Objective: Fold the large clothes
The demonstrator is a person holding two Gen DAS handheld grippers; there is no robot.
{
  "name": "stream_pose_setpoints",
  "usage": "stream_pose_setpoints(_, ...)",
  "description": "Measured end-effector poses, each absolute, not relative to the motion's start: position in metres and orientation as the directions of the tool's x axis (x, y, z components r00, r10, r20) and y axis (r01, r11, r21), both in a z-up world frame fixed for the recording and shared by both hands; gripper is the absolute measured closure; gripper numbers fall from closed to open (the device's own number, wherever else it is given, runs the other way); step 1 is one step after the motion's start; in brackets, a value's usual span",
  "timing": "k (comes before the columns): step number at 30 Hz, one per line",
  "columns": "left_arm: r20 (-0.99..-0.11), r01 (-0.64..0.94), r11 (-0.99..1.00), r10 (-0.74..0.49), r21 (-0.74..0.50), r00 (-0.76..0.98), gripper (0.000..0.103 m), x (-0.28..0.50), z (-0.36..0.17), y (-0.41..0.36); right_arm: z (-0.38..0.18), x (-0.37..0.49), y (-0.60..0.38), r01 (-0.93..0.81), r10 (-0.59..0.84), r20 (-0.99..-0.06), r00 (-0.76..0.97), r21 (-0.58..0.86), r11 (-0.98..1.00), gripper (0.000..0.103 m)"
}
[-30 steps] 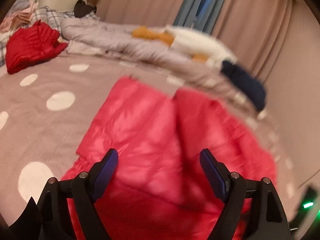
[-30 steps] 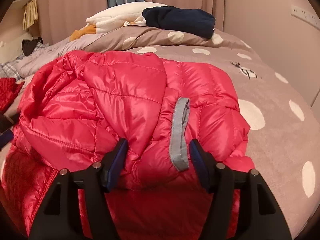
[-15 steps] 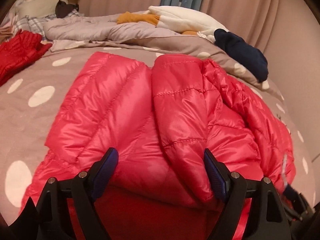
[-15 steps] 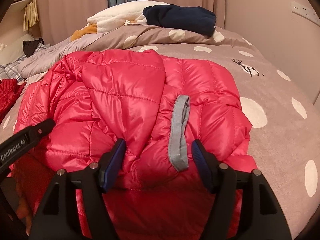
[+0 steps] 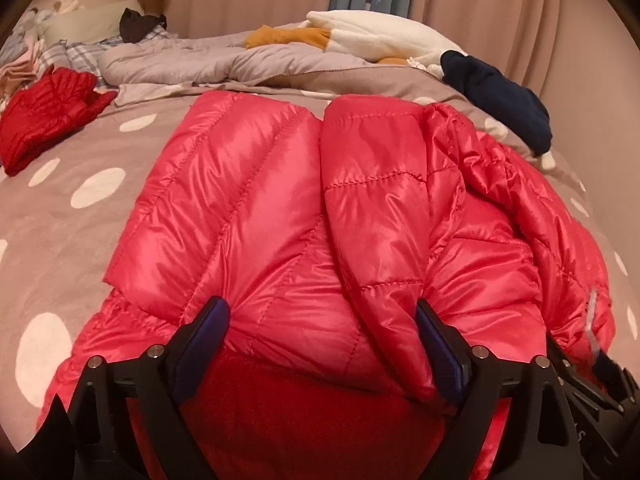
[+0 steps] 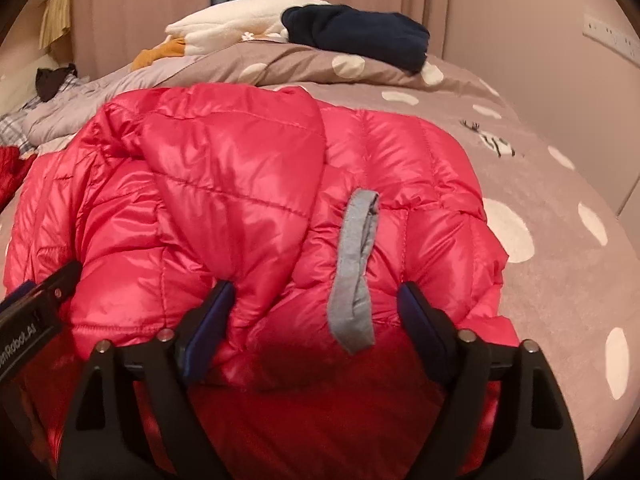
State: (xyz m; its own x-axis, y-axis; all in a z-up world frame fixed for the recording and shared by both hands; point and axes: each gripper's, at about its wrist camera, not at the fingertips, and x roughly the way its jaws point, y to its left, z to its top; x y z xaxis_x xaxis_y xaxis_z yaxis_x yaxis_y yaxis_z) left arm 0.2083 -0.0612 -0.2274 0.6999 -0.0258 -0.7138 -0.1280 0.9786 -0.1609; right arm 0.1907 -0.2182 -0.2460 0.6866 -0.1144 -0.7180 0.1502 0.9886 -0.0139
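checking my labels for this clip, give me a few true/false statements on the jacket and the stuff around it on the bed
1. The red puffer jacket lies on a polka-dot bedspread. True.
2. A grey strip shows on the jacket. True.
3. The navy garment lies on the jacket. False: it sits apart, at the far end of the bed.
4. The right gripper is clamped shut. False: its jaws are opening, jacket between them.
5. Only one red garment is in view. False: a second red garment lies apart.

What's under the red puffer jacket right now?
The red puffer jacket lies on the polka-dot bedspread, which shows all around it. Whatever is directly beneath it is covered, so I cannot tell if anything else lies there.
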Motion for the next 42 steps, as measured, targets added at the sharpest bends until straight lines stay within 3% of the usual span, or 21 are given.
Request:
stream_pose_setpoints(9, -0.724, -0.147, 0.976, -0.015, -0.16, 0.69, 0.009, 0.222, -0.229, -0.062, -0.251, 0.218, -0.222, 0.157, -0.101, -0.737, 0.669, 0.007, 0.988, 0.011)
stream_pose_setpoints(13, -0.706, -0.131, 0.962, -0.08, -0.24, 0.703, 0.009, 0.211, -0.221, -0.049, -0.244, 0.205, -0.225, 0.148, -0.063, -0.725, 0.686, 0.054, 0.987, 0.01)
stream_pose_setpoints(18, -0.681, -0.115, 0.929, -0.171, -0.353, 0.712, 0.009, 0.175, -0.194, -0.02, -0.223, 0.162, -0.249, 0.127, 0.065, -0.714, 0.697, 0.212, 0.969, 0.01)
stream_pose_setpoints(21, -0.634, -0.095, 0.906, -0.21, -0.412, 0.745, 0.009, 0.141, -0.175, 0.002, -0.201, 0.12, -0.266, 0.151, 0.061, -0.673, 0.737, 0.252, 0.956, 0.01)
stream_pose_setpoints(26, -0.614, -0.246, 0.871, -0.078, -0.425, 0.785, 0.009, 0.077, -0.178, 0.053, -0.196, 0.05, -0.283, 0.227, 0.003, -0.649, 0.761, 0.271, 0.936, 0.01)
stream_pose_setpoints(31, -0.659, -0.419, 0.743, -0.04, -0.522, 0.751, 0.009, 0.026, -0.217, 0.11, -0.223, -0.005, -0.309, 0.319, 0.053, -0.661, 0.748, 0.429, 0.845, 0.01)
stream_pose_setpoints(34, -0.608, -0.4, 0.656, -0.114, -0.64, 0.786, 0.009, -0.002, -0.238, 0.127, -0.249, -0.031, -0.309, 0.353, 0.108, -0.678, 0.727, 0.504, 0.789, 0.012)
stream_pose_setpoints(36, -0.602, -0.387, 0.67, -0.112, -0.633, 0.79, 0.009, -0.016, -0.235, 0.121, -0.253, -0.048, -0.3, 0.346, 0.096, -0.659, 0.746, 0.507, 0.789, 0.014)
stream_pose_setpoints(39, -0.545, -0.28, 0.625, -0.281, -0.729, 0.79, 0.009, -0.026, -0.246, 0.105, -0.256, -0.059, -0.282, 0.289, 0.181, -0.612, 0.769, 0.587, 0.757, 0.014)
stream_pose_setpoints(42, -0.541, -0.274, 0.633, -0.275, -0.724, 0.795, 0.009, -0.033, -0.248, 0.089, -0.266, -0.059, -0.261, 0.278, 0.226, -0.601, 0.766, 0.628, 0.727, 0.014)
